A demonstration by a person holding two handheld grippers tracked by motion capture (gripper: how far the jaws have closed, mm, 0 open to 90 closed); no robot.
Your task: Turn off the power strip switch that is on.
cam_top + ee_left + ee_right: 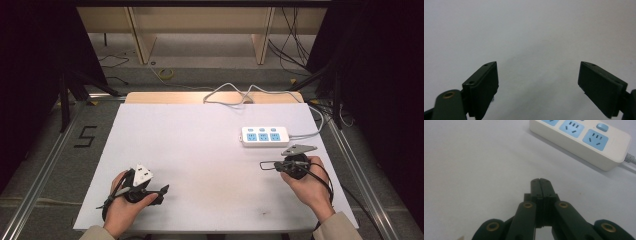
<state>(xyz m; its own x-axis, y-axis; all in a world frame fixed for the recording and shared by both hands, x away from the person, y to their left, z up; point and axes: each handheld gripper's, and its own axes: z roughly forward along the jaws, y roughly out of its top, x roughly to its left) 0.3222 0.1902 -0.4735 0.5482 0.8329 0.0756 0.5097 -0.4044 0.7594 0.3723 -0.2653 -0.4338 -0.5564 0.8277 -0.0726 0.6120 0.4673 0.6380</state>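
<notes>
Right tool (264, 164) rests low on the white matte surface (200, 150) with its jaws clenched on nothing; the white plastic power strip with three blue sockets (264, 135) lies flat just beyond it, toward the far right of the surface, cord trailing off the back edge. Left tool (162, 192) rests well apart at the near left, jaws released and spread wide over bare surface. Judgement: to work the strip well, the right tool should part its jaws before advancing and approach square to the strip's long side, so it doesn't skid.

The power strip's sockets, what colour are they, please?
Light blue sockets on a white power strip, clearest in the right gripper view.
</notes>
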